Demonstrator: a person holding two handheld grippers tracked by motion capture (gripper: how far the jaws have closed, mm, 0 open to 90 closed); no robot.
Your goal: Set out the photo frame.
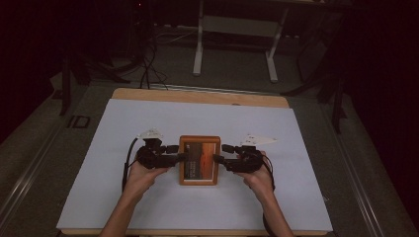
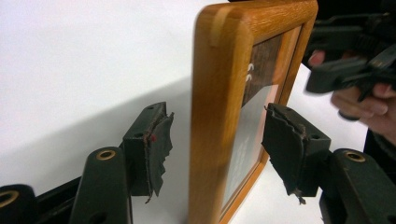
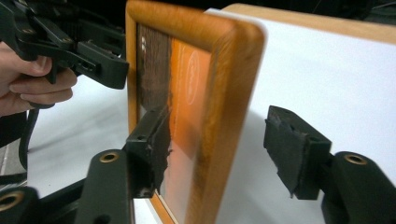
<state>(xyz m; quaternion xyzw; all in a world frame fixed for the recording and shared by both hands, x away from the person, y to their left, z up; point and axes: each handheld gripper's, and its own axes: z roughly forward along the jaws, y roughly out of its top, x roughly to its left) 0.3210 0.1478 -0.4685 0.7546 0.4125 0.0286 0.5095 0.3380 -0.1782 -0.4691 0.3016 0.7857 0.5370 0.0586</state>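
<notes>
- The desk [image 1: 148, 207] is one, wooden, covered by one white sheet [image 1: 123, 123]; it is the largest thing in the high view.
- One wooden picture frame [image 1: 199, 160] lies at the sheet's centre, its glazed print facing up.
- In the left gripper view the picture frame [image 2: 212, 121] stands between that tool's two pads, its left rail in the gap; in the right gripper view the picture frame [image 3: 219, 116] has its right rail in the gap likewise.
- Two tools: the left tool [image 1: 179, 152] sits at the frame's nine o'clock, the right tool [image 1: 220, 153] at its three o'clock.
- Both tools stand wide apart and grip nothing; no pad presses on the wood, though one right-tool pad [image 3: 152, 149] lies close against the glass.
- Handling, as I judge it: the frame is stiff and moderately light, its rounded varnished rails are likely slippery, and the glass is fragile.
- The best hold looks to be the two side rails at mid-height, pads on wood, not on glass.
- Two hands, one per tool.
</notes>
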